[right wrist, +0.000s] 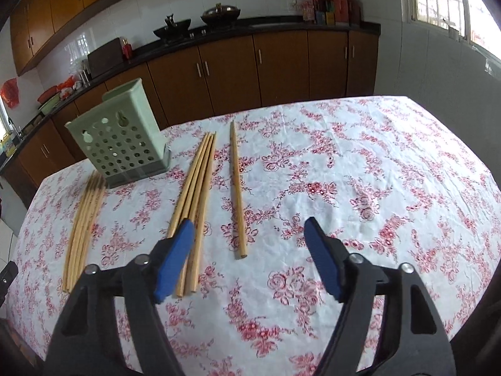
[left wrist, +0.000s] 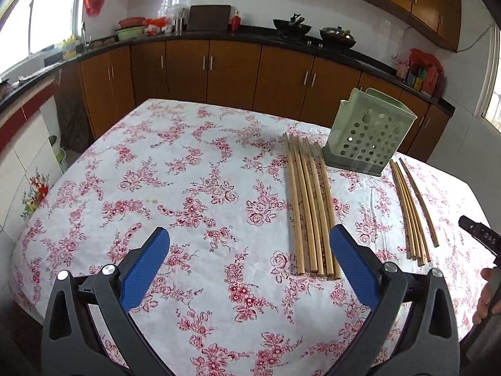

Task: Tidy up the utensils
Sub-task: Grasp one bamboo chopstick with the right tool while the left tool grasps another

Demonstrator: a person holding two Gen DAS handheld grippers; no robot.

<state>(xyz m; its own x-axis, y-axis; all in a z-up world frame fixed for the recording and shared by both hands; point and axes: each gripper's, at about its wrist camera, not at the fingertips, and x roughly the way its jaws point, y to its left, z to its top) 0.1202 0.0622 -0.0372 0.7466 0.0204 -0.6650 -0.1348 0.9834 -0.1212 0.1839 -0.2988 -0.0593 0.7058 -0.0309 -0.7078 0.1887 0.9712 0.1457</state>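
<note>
the green holder (left wrist: pixel 369 138) stands upright on the table (left wrist: pixel 188 188), no chopsticks visible inside. one bundle (left wrist: pixel 310 206) lies left of it, a second bundle (right wrist: pixel 194 200) and a single chopstick (right wrist: pixel 237 188) right. nothing stowed yet. left gripper (left wrist: pixel 250 269) and right gripper (right wrist: pixel 247 257) jaws apart, empty.

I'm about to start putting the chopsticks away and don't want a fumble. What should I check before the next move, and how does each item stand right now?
1. Left gripper open and free of anything: ok.
2. Right gripper open, nothing between its pads: ok.
3. Green perforated holder upright on the floral tablecloth: ok.
4. Holder's inside clear for chopsticks: cannot tell, its opening faces away.
5. Left bundle of chopsticks lying flat and parallel, reachable: ok.
6. Single chopstick apart from the right bundle, easy to pick alone: ok.
</note>
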